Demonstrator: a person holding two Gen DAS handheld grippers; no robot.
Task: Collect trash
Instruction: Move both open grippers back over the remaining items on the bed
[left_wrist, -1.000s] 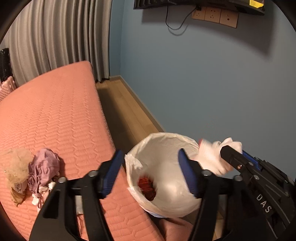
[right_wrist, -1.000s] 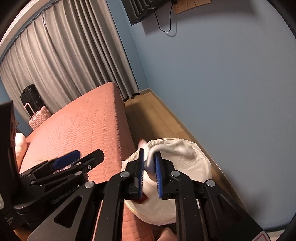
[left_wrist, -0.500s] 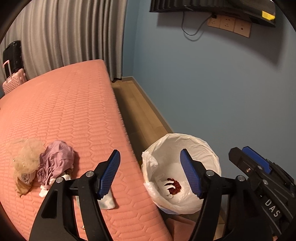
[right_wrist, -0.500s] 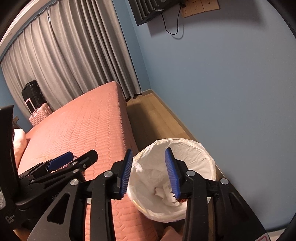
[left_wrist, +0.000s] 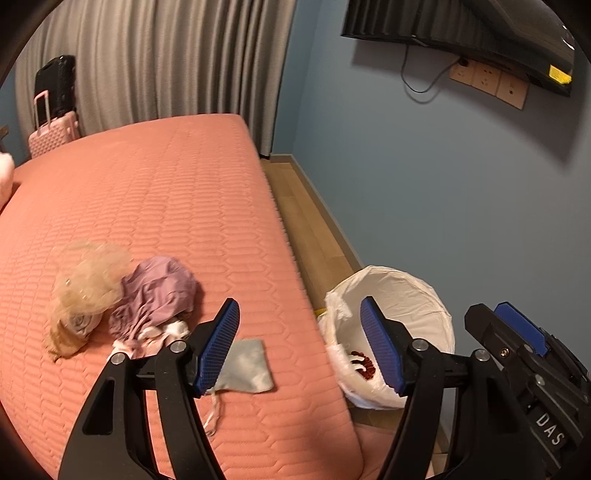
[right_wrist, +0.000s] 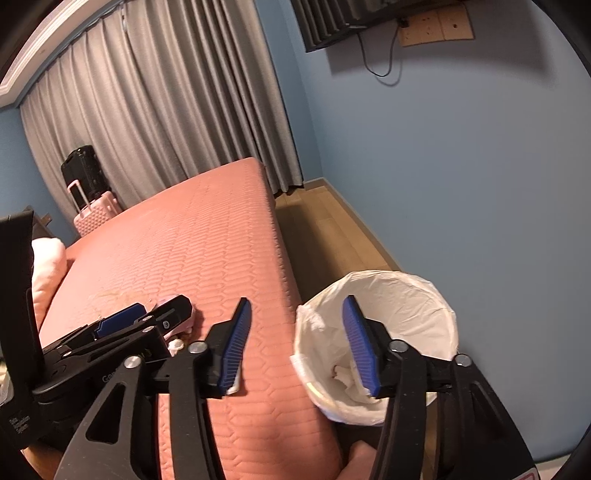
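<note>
A white-lined trash bin (left_wrist: 406, 291) stands on the floor beside the pink bed (left_wrist: 166, 206); it also shows in the right wrist view (right_wrist: 402, 299). Inside lie a red item (left_wrist: 364, 363) and crumpled white paper (right_wrist: 349, 378). On the bed lie a grey pouch (left_wrist: 245, 363), a purple cloth (left_wrist: 159, 291) and a beige mesh bundle (left_wrist: 86, 284). My left gripper (left_wrist: 301, 345) is open and empty over the bed edge. My right gripper (right_wrist: 297, 345) is open and empty, between bed edge and bin.
A blue wall (left_wrist: 424, 184) runs close behind the bin, with a wall-mounted screen (left_wrist: 461, 33) above. Grey curtains (right_wrist: 155, 122) hang at the far end. A pink suitcase (left_wrist: 51, 136) and a black one (right_wrist: 83, 171) stand beyond the bed. Wood floor (right_wrist: 332, 229) runs between bed and wall.
My right gripper opened and dropped the white paper into the bin. Both grippers pulled back and up from the bin, and the left view swung toward the bed.
</note>
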